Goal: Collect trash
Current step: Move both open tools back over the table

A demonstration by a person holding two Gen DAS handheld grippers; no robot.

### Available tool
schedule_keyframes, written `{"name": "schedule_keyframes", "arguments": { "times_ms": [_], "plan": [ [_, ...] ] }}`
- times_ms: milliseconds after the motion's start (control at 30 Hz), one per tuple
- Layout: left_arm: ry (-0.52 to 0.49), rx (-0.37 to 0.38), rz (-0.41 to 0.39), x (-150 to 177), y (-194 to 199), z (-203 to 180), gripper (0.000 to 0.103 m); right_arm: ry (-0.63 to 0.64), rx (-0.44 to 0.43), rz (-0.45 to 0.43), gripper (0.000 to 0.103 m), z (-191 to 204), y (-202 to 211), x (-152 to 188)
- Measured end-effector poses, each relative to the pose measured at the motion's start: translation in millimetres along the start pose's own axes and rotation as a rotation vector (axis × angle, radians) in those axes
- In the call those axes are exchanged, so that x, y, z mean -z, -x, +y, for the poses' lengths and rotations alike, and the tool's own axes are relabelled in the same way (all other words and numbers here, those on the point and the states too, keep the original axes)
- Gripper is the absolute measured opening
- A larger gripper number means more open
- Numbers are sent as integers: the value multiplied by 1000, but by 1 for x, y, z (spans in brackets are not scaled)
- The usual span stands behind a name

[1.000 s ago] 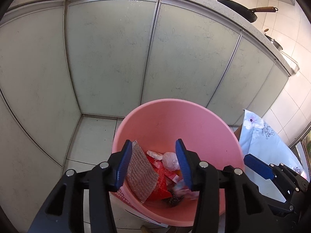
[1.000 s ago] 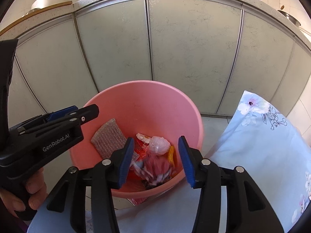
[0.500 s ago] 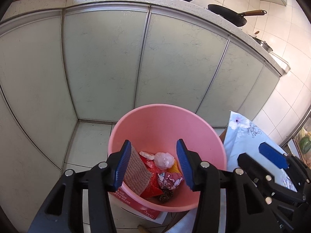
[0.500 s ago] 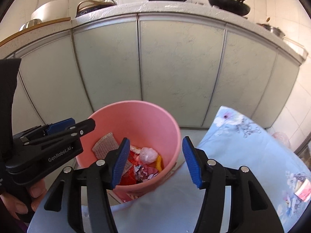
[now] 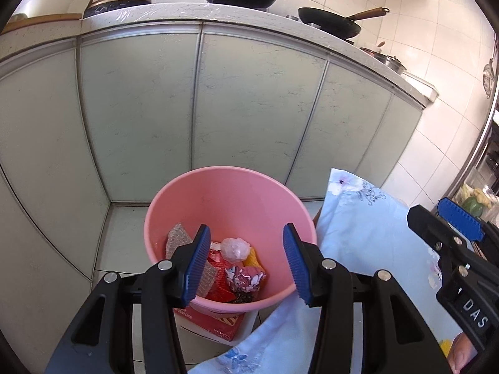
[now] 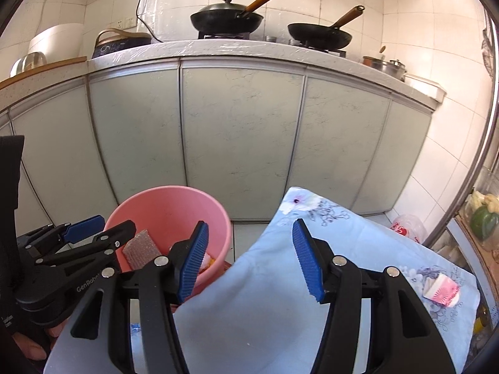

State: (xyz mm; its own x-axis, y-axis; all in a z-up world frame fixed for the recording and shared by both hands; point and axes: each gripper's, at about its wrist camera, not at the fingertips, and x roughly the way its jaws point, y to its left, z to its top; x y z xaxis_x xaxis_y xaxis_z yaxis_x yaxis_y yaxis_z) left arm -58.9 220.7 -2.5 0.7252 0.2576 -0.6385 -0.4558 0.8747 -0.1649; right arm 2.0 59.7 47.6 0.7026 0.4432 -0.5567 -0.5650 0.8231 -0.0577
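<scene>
The pink bin (image 5: 230, 173) stands on the floor against the cabinets, also visible low left in the right wrist view (image 6: 168, 194). Inside lie a bubble-wrap piece (image 5: 176, 237), a white plastic ball (image 5: 235, 247), a red wrapper (image 5: 218, 285) and a crumpled patterned paper (image 5: 244, 277). My left gripper (image 5: 245, 233) hovers open above the bin's near side, empty. My right gripper (image 6: 251, 222) is open and empty over the blue floral cloth (image 6: 265, 296). A pink-and-white wrapper (image 6: 443, 290) lies on that cloth at the far right.
Pale cabinet doors (image 6: 243, 143) rise behind the bin, with pans (image 6: 227, 18) on the counter above. A red box (image 5: 218, 322) sits under the bin. A plastic bag (image 6: 405, 226) lies on the floor past the cloth's corner. Shelves with vegetables (image 6: 483, 221) stand at the right.
Both grippers have drawn back and up from the bin. The crumpled patterned paper that blurred between my right fingers now lies in the bin, and the right jaws stand wider.
</scene>
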Motion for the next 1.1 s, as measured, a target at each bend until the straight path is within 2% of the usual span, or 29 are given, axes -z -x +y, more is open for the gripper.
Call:
{"name": "schedule_keyframes", "arguments": {
  "times_ms": [533, 1100],
  "plan": [
    [-75, 45, -10, 7, 19, -41, 48, -51, 68, -19, 57, -37, 25, 7],
    [-111, 59, -16, 9, 30, -59, 48, -68, 99, -30, 57, -50, 35, 11]
  ]
}}
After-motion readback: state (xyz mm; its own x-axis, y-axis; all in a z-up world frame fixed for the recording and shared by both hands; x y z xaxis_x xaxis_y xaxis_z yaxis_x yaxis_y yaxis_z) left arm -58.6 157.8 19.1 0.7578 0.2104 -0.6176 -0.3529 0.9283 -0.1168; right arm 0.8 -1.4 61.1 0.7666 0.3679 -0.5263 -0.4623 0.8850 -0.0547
